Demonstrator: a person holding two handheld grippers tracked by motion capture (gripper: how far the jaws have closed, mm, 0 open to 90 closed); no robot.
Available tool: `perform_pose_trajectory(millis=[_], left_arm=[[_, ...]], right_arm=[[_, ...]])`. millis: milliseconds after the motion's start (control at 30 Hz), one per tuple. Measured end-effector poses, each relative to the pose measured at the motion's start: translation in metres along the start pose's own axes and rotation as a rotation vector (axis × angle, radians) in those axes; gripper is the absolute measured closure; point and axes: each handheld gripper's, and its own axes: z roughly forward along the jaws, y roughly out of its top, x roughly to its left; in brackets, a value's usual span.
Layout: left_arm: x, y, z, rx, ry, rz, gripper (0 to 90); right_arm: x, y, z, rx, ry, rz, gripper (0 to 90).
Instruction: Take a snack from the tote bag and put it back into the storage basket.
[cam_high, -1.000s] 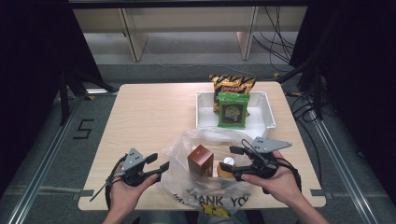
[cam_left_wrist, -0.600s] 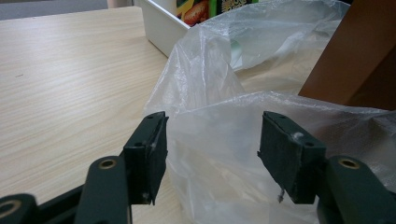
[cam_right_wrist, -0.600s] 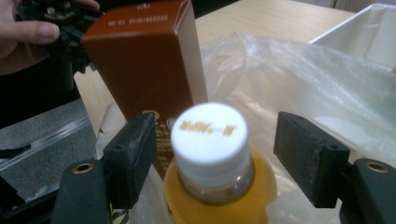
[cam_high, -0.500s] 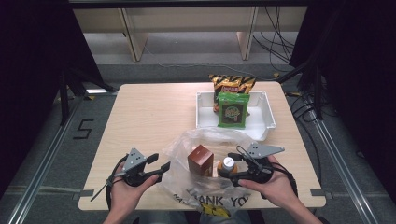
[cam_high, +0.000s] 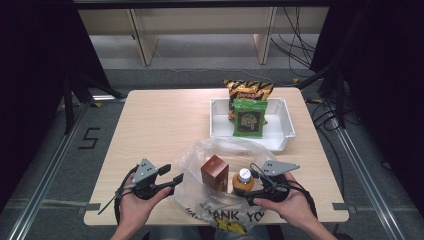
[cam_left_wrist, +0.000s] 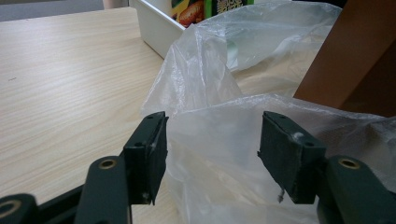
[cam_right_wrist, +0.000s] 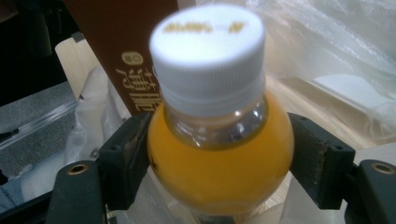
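Bottle (cam_right_wrist: 219, 140) of orange liquid, white cap, stands upright inside the clear plastic bag (cam_high: 220, 155) at the near edge of the table (cam_high: 160, 125). Right gripper (cam_high: 250, 192) has its two jaws pressed against the bottle's shoulder, one on each side, as the right gripper view shows; the bottle is gripped between them just below the neck. Brown box (cam_high: 215, 172) stands upright in the bag just beside the bottle, on the bottle's left in the high view; pale printed characters run down its side in the right gripper view.

Left gripper (cam_high: 172, 179) sits at the bag's left edge. Its jaws are spread apart, with a fold of the bag film lying in the gap; neither pad closes on the film in the left gripper view. Each gripper is held in a hand coming in from the near side.

White tray (cam_high: 285, 125) lies farther back on the table, right of centre, apart from the bag. A green snack packet (cam_high: 249, 117) and an orange chip packet (cam_high: 247, 90) stand in it.
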Motion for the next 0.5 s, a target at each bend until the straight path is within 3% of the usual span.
perform_pose_trajectory(millis=[33,100,167,200,233,333,400,500], left_arm=[[0.0000,0.0002,0.0001,0.003,0.001,0.005,41.1],[-0.0004,0.0000,0.0006,0.004,-0.004,0.005,41.2],[-0.0007,-0.0002,0.0010,0.004,-0.006,0.005,41.1],[-0.0011,-0.0003,0.0011,0.006,-0.004,0.002,41.1],[-0.0021,-0.0007,0.0018,0.001,-0.002,-0.012,41.2],[-0.0024,-0.0007,0.0018,-0.001,-0.004,-0.013,41.2],[-0.0023,-0.0008,0.0018,0.000,-0.003,-0.012,41.2],[-0.0016,-0.0006,0.0016,0.005,-0.004,0.007,41.1]], right_arm=[[-0.0014,-0.0014,0.0016,-0.011,-0.020,-0.015,27.6],[0.0011,-0.0040,0.0028,0.006,-0.011,0.020,27.6],[-0.0025,-0.0041,0.0041,-0.003,-0.015,-0.042,27.6],[-0.0032,-0.0052,0.0042,0.009,0.005,-0.039,27.6],[-0.0015,-0.0059,0.0042,0.005,-0.016,-0.017,27.5],[-0.0028,-0.0081,0.0068,-0.003,-0.025,-0.055,27.5],[-0.0021,-0.0081,0.0068,0.013,-0.006,-0.047,27.7],[-0.0024,-0.0097,0.0083,-0.001,-0.025,-0.051,28.5]])
